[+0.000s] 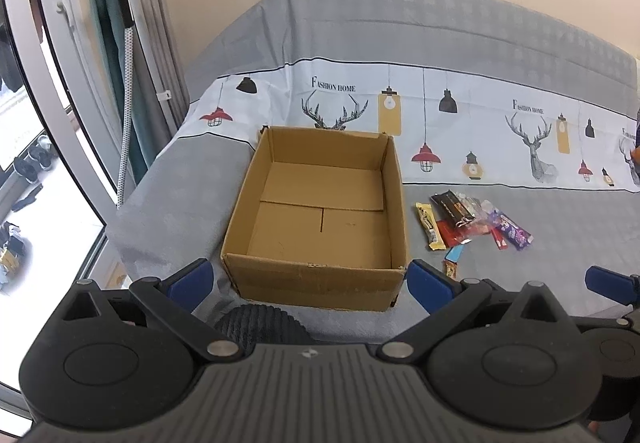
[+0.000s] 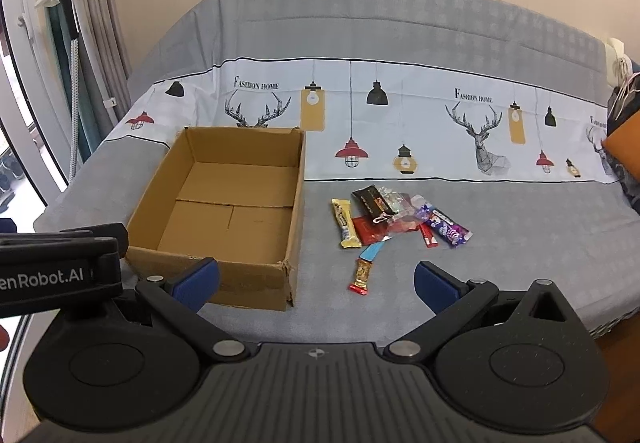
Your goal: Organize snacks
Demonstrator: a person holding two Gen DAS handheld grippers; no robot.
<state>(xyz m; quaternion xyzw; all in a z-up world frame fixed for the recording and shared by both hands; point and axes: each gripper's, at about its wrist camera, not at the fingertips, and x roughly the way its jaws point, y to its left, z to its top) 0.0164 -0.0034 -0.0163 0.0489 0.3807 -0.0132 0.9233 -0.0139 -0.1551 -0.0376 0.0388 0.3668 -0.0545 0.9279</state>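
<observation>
An open, empty cardboard box (image 1: 320, 235) sits on the grey cloth; it also shows in the right wrist view (image 2: 224, 211). To its right lies a pile of snack packets (image 2: 400, 219), with a yellow bar (image 2: 345, 224), a purple packet (image 2: 446, 229) and a small orange bar (image 2: 361, 275) nearest me. The pile also shows in the left wrist view (image 1: 472, 219). My left gripper (image 1: 312, 283) is open and empty, in front of the box's near wall. My right gripper (image 2: 316, 281) is open and empty, in front of the snacks.
The surface is a bed or sofa with a grey cover (image 2: 520, 243) and a white printed band (image 2: 400, 123). A garment steamer (image 1: 120, 3) and curtains stand at the left by a window. An orange and dark object (image 2: 624, 147) lies at the far right.
</observation>
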